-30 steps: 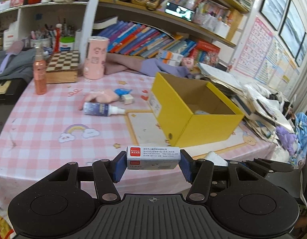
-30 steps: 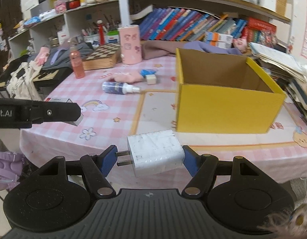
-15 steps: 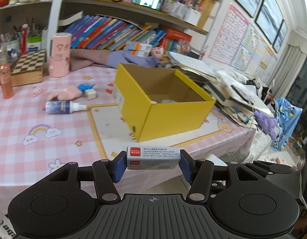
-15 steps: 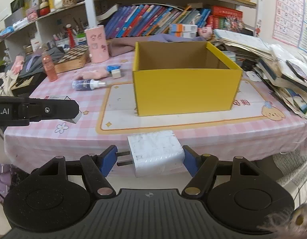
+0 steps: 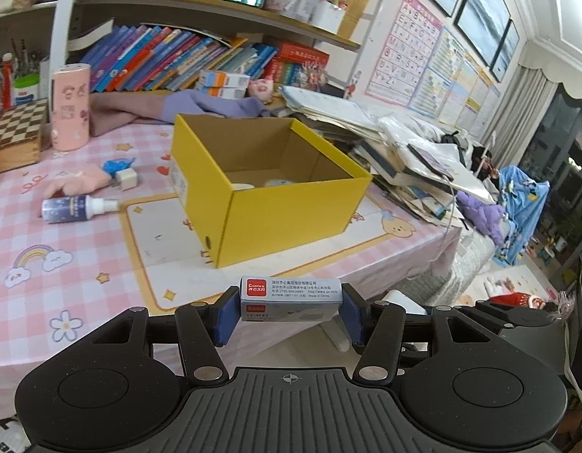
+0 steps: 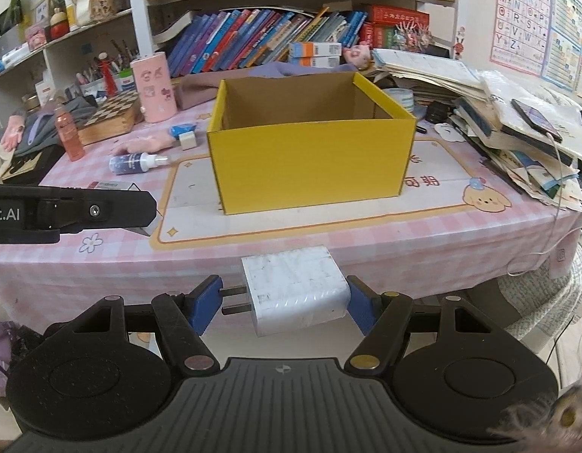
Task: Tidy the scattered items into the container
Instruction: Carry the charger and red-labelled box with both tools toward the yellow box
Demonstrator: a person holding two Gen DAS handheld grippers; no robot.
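My left gripper (image 5: 289, 311) is shut on a small grey staple box (image 5: 290, 298) with a red label, held off the table's near edge. Ahead of it stands the open yellow cardboard box (image 5: 275, 204), with a few pale items on its floor. My right gripper (image 6: 285, 298) is shut on a white plug charger (image 6: 296, 292), prongs pointing left, also off the near edge and facing the yellow box (image 6: 309, 158). The left gripper's black finger (image 6: 102, 209) shows at the left of the right wrist view.
On the pink checked tablecloth (image 5: 45, 226) lie a spray bottle (image 5: 73, 207), a pink toy (image 5: 79, 185), a small white cube (image 5: 126, 178) and blue wrapper. A pink cylinder (image 5: 70, 107) and chessboard box (image 5: 15, 134) stand behind. Book and paper stacks (image 6: 517, 128) crowd the right side.
Both views have swung rightwards along the table's near edge, so the yellow box has shifted from right of centre toward the centre. Both grips are unchanged.
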